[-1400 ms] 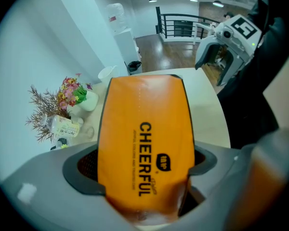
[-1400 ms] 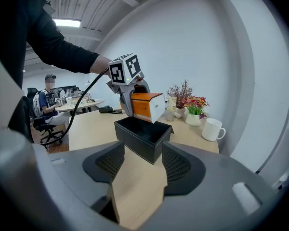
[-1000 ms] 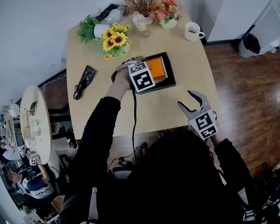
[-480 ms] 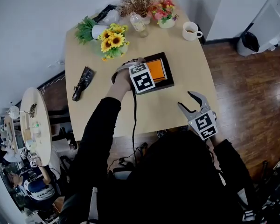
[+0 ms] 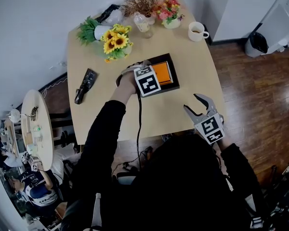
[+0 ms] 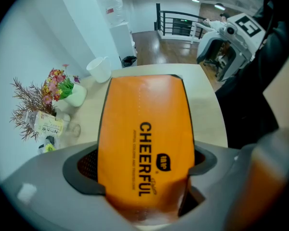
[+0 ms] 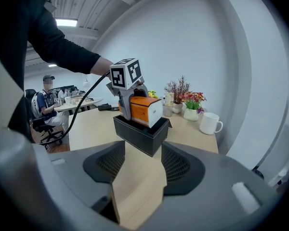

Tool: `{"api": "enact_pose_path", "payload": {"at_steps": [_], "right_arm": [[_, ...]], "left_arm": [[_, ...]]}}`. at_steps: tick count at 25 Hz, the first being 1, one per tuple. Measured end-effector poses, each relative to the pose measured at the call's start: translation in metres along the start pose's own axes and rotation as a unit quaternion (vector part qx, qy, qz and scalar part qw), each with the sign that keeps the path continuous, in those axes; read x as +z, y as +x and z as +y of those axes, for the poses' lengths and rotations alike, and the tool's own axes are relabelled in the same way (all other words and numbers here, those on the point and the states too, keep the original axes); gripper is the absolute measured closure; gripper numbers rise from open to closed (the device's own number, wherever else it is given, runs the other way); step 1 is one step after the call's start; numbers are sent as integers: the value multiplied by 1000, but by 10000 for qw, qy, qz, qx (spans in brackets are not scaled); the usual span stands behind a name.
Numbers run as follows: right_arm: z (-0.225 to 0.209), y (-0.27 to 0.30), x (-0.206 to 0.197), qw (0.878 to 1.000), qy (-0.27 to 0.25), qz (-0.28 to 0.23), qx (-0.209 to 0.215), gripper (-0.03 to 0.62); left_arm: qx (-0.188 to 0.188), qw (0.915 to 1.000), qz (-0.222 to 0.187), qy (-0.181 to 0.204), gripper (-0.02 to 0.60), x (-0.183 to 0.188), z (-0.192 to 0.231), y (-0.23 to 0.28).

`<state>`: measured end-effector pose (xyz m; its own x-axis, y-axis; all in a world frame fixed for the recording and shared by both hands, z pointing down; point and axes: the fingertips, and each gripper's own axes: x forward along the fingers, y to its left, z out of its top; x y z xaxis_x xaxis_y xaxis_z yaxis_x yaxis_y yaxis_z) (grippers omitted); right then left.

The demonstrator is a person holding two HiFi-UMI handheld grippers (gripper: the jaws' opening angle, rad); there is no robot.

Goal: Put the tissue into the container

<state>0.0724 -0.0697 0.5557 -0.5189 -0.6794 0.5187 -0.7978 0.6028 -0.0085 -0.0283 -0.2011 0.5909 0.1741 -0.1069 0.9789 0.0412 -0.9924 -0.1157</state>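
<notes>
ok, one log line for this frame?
left gripper: shut on tissue pack | pack: partly in black container | right gripper: open, empty, over table edge

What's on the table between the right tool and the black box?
Nothing: only bare table lies between the right tool and the black box. The head view and the right gripper view both show it.

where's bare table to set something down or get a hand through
Bare: the near strip between the container and the right gripper; the stretch between container and mug; the left side, between black object and container. Crowded: the far edge, with the flowers.
</notes>
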Motion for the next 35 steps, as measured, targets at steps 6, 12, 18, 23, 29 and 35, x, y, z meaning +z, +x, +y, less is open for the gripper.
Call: {"api": "enact_pose_path", "payload": {"at_steps": [6, 12, 18, 23, 29, 35], "right_arm": [[-1, 0, -4, 10000, -6, 37, 11, 355], [-4, 0, -7, 10000, 14, 61, 7, 358], [-3, 2, -6, 10000, 7, 76, 45, 359], [-4, 4, -7, 9999, 45, 89, 73, 359], [-4, 4, -11, 9999, 60, 125, 86, 359], [-3, 4, -12, 9998, 91, 149, 103, 361]], "left_arm": [[-35, 10000, -1, -7, 121, 2, 0, 3], [-82, 10000, 36, 14, 121, 3, -2, 7], [-129, 9999, 62, 24, 121, 4, -4, 8], [-171, 9998, 93, 2, 121, 2, -5, 10], [-172, 9998, 62, -65, 121, 1, -5, 11], [-192, 9997, 31, -126, 121, 0, -5, 11]]}}
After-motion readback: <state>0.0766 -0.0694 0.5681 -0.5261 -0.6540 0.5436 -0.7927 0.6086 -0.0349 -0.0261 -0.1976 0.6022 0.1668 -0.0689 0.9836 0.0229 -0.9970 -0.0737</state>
